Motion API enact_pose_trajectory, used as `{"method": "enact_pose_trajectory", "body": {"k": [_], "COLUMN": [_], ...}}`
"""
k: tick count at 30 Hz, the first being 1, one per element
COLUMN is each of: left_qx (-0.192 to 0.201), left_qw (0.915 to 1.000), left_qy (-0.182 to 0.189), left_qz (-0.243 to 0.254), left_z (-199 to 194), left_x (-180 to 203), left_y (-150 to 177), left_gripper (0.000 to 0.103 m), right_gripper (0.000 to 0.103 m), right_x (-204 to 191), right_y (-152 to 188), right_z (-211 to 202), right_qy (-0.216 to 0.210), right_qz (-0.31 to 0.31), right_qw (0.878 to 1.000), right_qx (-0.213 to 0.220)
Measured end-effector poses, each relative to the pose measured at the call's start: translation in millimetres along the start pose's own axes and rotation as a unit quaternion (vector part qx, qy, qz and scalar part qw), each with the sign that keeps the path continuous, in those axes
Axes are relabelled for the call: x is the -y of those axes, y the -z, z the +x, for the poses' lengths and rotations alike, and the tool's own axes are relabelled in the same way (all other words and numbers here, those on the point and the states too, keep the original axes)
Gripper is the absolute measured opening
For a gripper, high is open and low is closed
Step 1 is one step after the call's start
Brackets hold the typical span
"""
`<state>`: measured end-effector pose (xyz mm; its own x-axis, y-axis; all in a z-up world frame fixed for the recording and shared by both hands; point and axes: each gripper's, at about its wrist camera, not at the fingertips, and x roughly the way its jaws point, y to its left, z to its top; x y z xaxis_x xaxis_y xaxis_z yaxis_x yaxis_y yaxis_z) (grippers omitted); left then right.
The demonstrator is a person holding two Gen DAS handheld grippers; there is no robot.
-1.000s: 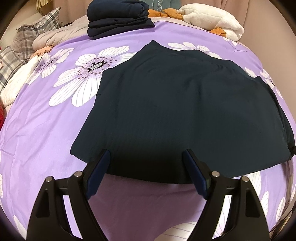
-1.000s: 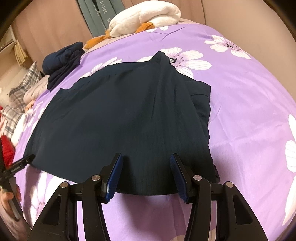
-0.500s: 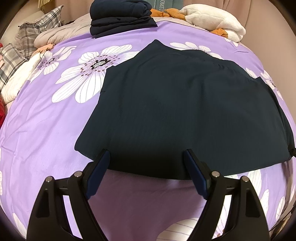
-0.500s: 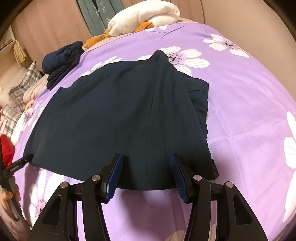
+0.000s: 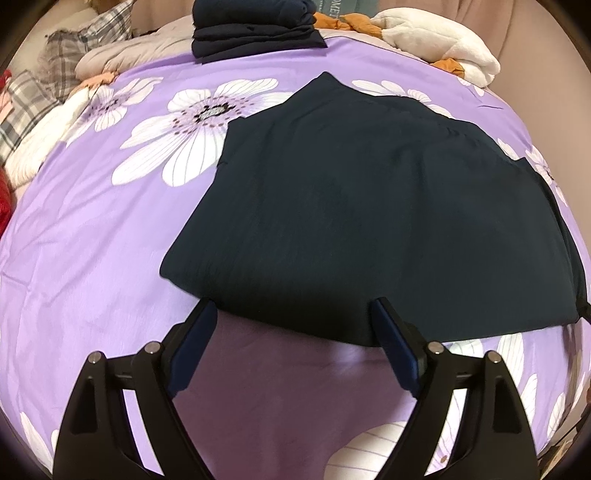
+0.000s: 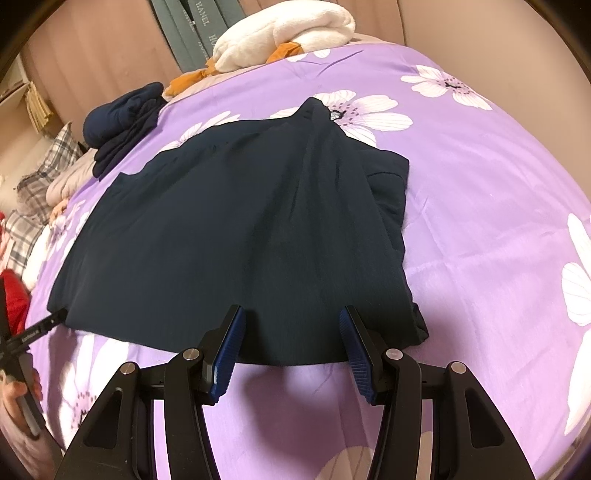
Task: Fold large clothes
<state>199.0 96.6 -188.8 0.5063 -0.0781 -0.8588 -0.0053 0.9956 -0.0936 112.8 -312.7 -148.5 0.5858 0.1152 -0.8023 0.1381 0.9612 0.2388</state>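
Note:
A dark navy garment (image 5: 369, 206) lies spread flat on the purple flowered bedsheet (image 5: 92, 258). My left gripper (image 5: 293, 308) hovers over the left part of its near hem. Its jaws are opening, with the hem running between the blue pads (image 5: 195, 332) and nothing pinched. My right gripper (image 6: 291, 313) stands half open over the same garment (image 6: 240, 229), near the right end of the hem, its pads (image 6: 227, 347) not pressing the cloth. The left gripper's tip (image 6: 40, 326) and the hand holding it show at the left edge of the right wrist view.
A stack of folded navy clothes (image 5: 255, 29) sits at the far edge of the bed. Beside it lie a white fleece bundle (image 5: 443, 48) and an orange cloth (image 5: 351, 24). Plaid and pale bedding (image 5: 55, 85) is piled along the left side.
In the left wrist view the garment sits slightly higher and further right, and the left jaws stand a little wider. In the right wrist view the hem has crept slightly away from the fingers.

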Motion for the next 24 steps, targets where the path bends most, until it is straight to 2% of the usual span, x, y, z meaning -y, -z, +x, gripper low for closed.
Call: {"method": "enact_pose_trajectory", "body": {"k": [14, 19, 24], "left_qx": [-0.002, 0.019, 0.044], "left_qw": [1.0000, 0.9996, 0.9980], "left_qy": [-0.008, -0.005, -0.003], "left_qz": [0.001, 0.022, 0.045], "left_z": [-8.0, -22.1, -34.2], "left_x": [-0.4, 8.8, 22.2], "left_y": [2.6, 4.8, 5.2], "left_gripper": [0.086, 0.085, 0.085], "right_gripper": [0.054, 0.054, 0.054], "right_x": [9.6, 10.4, 6.0], "right_y": [6.7, 8.9, 6.5], "right_z": [-6.3, -10.2, -19.3], "right_qy": [0.006, 0.018, 0.055], "right_qz": [0.012, 0.009, -0.006], "right_qw": [1.000, 1.000, 0.998], "right_qx": [-0.007, -0.010, 0.001]}}
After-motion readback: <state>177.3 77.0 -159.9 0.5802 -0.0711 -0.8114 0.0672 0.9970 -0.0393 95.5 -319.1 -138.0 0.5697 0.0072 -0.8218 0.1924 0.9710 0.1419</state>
